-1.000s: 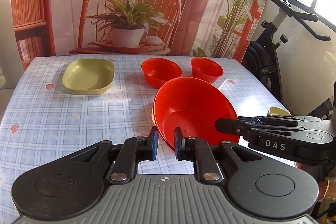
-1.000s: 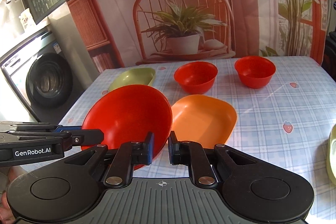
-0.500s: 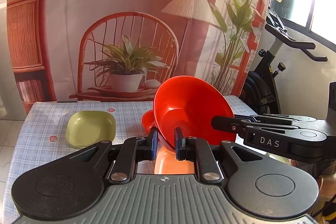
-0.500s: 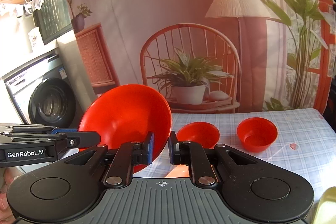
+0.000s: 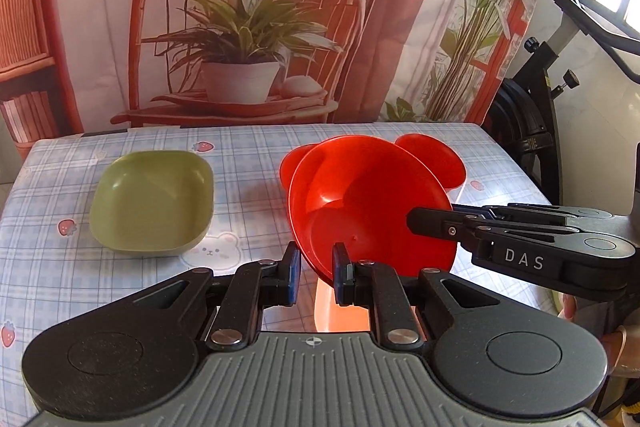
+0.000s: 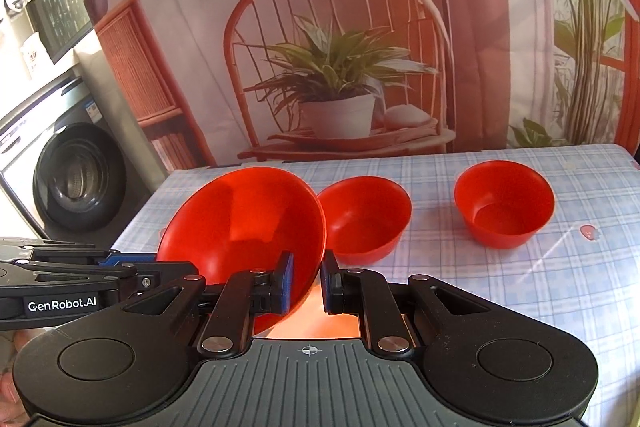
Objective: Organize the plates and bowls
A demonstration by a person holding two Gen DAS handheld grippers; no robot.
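A large red bowl (image 5: 372,203) hangs tilted above the table, held by both grippers. My left gripper (image 5: 316,273) is shut on its near-left rim. My right gripper (image 6: 306,281) is shut on the opposite rim of the same bowl (image 6: 244,231). Two smaller red bowls (image 6: 368,215) (image 6: 504,205) stand on the table behind it. A green square plate (image 5: 154,201) lies at the left. An orange plate (image 6: 320,319) shows only as a sliver under the held bowl.
The table (image 5: 248,147) has a blue checked cloth and stands against a printed backdrop. An exercise bike (image 5: 536,115) is off its right side, a washing machine (image 6: 72,179) off its left.
Both grippers rose with the large red bowl, lifting it off the orange plate, and have since tipped down so the table fills more of the view. Both grips are unchanged.
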